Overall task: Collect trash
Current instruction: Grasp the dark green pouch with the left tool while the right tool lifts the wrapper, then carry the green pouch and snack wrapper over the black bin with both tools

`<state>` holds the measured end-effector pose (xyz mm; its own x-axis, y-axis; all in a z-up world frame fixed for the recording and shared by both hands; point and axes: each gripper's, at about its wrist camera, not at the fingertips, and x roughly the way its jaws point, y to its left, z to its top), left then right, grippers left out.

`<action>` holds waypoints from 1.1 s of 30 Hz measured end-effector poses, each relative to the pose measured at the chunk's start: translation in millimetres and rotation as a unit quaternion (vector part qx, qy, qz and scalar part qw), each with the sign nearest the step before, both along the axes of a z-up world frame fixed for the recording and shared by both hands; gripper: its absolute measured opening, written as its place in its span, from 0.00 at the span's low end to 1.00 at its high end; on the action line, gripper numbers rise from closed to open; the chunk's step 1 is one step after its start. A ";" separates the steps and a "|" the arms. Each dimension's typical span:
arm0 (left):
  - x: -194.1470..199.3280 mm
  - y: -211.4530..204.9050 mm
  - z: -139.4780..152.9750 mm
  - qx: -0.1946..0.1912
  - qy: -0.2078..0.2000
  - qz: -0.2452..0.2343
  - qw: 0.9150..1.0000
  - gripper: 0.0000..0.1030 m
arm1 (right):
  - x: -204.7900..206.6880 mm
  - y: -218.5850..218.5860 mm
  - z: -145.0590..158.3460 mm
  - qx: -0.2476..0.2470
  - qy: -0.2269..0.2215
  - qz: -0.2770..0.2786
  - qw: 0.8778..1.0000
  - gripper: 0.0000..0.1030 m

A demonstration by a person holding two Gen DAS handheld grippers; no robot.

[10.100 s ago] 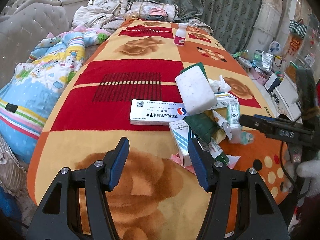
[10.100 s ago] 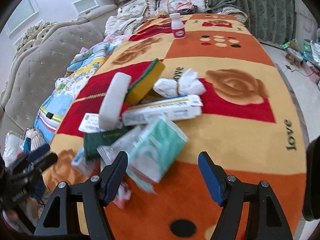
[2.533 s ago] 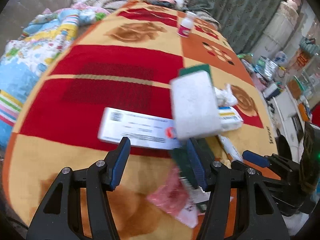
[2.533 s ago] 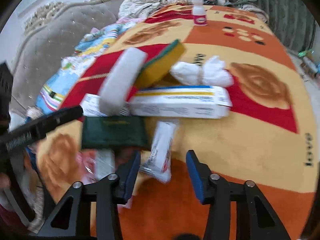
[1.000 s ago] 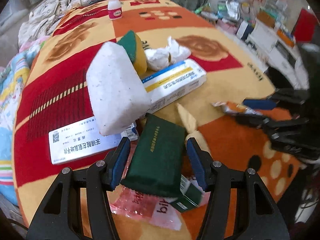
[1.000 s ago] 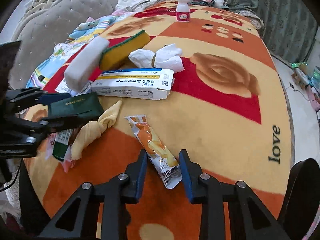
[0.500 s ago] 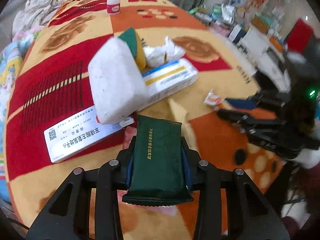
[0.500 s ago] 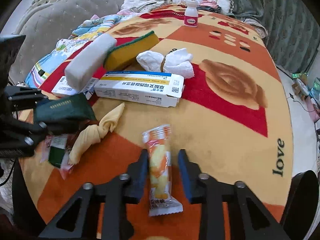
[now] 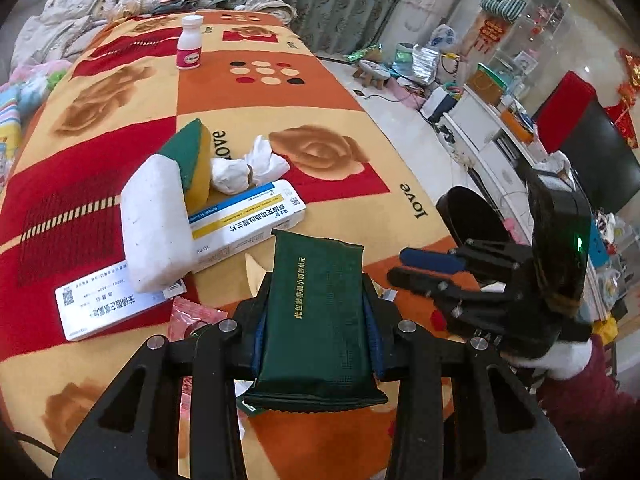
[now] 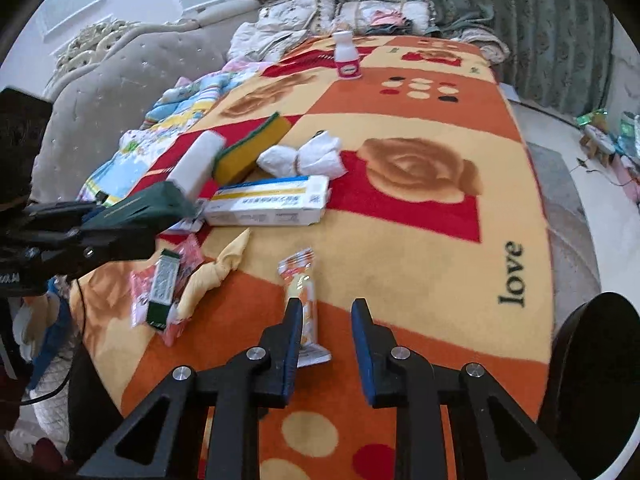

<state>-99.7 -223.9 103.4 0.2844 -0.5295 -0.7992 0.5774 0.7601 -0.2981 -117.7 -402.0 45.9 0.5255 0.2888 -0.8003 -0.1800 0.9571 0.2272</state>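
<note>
A dark green packet with gold print stands lifted off the patterned tablecloth, and my left gripper is shut on its two long sides. In the right wrist view an orange and white snack wrapper runs lengthwise between the narrow jaws of my right gripper. It lies closer to the left finger, and its far end sticks out past the tips. The left wrist view shows the right gripper from the side, just right of the packet.
On the cloth lie a white foam block, a green-yellow sponge, crumpled tissues, two medicine boxes, a yellow twisted cloth and pink wrappers. A pill bottle stands far back. A sofa borders the left.
My left jaws closed on the green packet and raised it off the pile. My right jaws narrowed around the snack wrapper, which turned lengthwise. Both hands have risen from the cloth.
</note>
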 end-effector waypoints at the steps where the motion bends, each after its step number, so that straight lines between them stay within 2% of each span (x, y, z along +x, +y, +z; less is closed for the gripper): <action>1: 0.0 0.9 -1.2 0.000 0.004 0.004 1.000 0.35 | 0.4 4.0 -1.4 -0.005 -0.003 0.003 1.000 0.26; 3: -1.0 4.1 -3.3 0.002 0.007 0.011 1.000 0.35 | 2.6 12.4 -6.7 -0.017 0.000 0.009 1.000 0.41; 6: -3.9 9.5 -4.9 0.008 0.007 0.019 1.000 0.35 | 12.7 28.8 -22.7 -0.029 0.020 0.023 0.999 0.41; 9: -5.6 11.3 -4.6 0.011 0.008 0.025 1.000 0.35 | 21.3 39.3 -38.4 -0.073 0.020 0.020 0.997 0.26; 10: -6.3 10.9 -4.0 0.011 0.007 0.025 1.000 0.35 | 20.8 38.9 -37.9 -0.074 0.013 0.022 0.997 0.18; 11: -6.9 9.0 -3.1 0.009 0.006 0.024 1.000 0.35 | 20.1 37.2 -36.9 -0.071 0.017 0.023 0.997 0.17; 15: -8.0 -3.8 -2.4 0.000 0.008 0.017 1.000 0.35 | 7.0 19.3 -22.7 -0.061 0.003 0.013 0.998 0.16; 20: -14.5 -39.6 -2.2 -0.007 0.013 -0.002 1.000 0.35 | -12.9 -22.3 -8.0 -0.029 -0.005 -0.029 0.999 0.16; 33: -33.4 -145.5 3.5 -0.011 0.000 -0.061 0.998 0.35 | -54.8 -112.5 13.0 -0.038 -0.021 -0.117 0.992 0.16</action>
<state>-133.1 -369.3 107.0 0.2173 -0.5777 -0.7868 0.6646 0.6779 -0.3142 -172.5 -514.5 58.9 0.6048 0.0941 -0.7908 0.0422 0.9878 0.1499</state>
